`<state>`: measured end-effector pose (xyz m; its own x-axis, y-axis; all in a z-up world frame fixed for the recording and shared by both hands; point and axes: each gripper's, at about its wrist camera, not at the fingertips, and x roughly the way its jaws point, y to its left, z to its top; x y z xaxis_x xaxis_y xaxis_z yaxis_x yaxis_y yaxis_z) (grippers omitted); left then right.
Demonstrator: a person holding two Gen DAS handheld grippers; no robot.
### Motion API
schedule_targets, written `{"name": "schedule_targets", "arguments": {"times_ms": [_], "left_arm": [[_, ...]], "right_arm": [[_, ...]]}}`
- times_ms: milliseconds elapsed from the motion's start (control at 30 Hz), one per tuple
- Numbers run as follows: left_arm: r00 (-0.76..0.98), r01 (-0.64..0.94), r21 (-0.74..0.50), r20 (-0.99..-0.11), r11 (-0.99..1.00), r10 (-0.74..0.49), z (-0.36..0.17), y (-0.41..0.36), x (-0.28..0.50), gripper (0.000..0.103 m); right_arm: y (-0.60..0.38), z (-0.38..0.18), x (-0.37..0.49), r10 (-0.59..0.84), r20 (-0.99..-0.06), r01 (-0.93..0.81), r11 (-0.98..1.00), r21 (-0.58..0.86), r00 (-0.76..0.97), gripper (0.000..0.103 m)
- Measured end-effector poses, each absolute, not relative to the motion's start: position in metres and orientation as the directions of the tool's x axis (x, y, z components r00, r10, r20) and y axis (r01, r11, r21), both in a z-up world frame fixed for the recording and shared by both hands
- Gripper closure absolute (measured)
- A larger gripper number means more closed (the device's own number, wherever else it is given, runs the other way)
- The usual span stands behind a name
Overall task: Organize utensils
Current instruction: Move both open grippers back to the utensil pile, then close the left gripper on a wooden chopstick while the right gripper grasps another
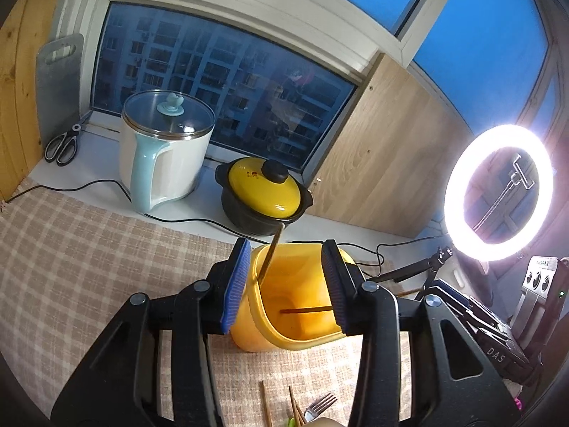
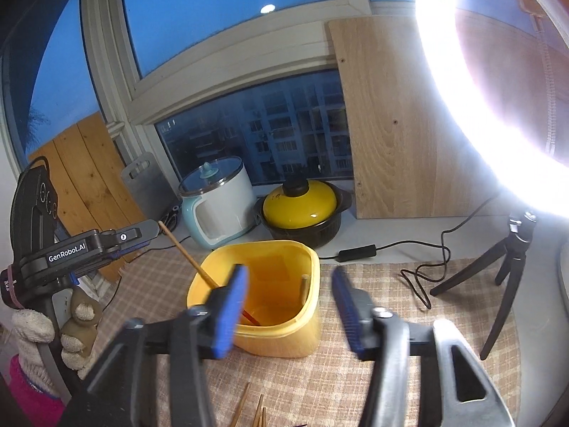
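Two markings can be read — "GenRobot.AI" in white letters on the black body of the left gripper (image 2: pixel 137 240), seen from the right wrist view, and "DAS" in pale letters on a black device (image 1: pixel 498 348) at the right edge of the left wrist view; a small red mark on the yellow pot lid (image 1: pixel 265 186) is too small to read

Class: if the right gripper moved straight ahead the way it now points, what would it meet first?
Probably the yellow plastic utensil holder, directly between and beyond the open right gripper; exact depth is unclear.
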<state>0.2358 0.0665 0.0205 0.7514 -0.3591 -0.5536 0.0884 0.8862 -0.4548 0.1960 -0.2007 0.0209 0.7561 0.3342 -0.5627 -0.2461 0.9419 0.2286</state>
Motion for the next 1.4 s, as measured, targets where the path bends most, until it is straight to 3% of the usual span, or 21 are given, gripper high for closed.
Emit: {"name": "schedule_targets", "arguments": {"times_ms": [433,933,1167,1400], "left_arm": [[0.736,0.137,-0.410,-0.567,0.902,-0.370,0.022,0.056,0.195,0.062],[0.508,0.182,-0.455,-0.715,0.872,-0.480,-0.069,0.010,0.163,0.062],[0.373,0.152,-0.521,-0.757,0.840,-0.537,-0.117,-0.008,0.159,0.062],[0.299,0.118,-0.536,-0.783,0.836,-0.545,-0.147,-0.020,0.168,0.062]], "right_arm": [[-0.230,0.012,0.156,0.364,-0.567,-0.246,0.929,0.275,0.739,0.047],[-0.259,-0.066,0.131,0.419,-0.701,-0.243,0.908,0.342,0.577,0.048],[-0.254,-0.121,0.131,0.529,-0.754,-0.267,0.848,0.458,0.389,0.062],[-0.237,-0.156,0.131,0.583,-0.771,-0.302,0.806,0.509,0.257,0.068]]}}
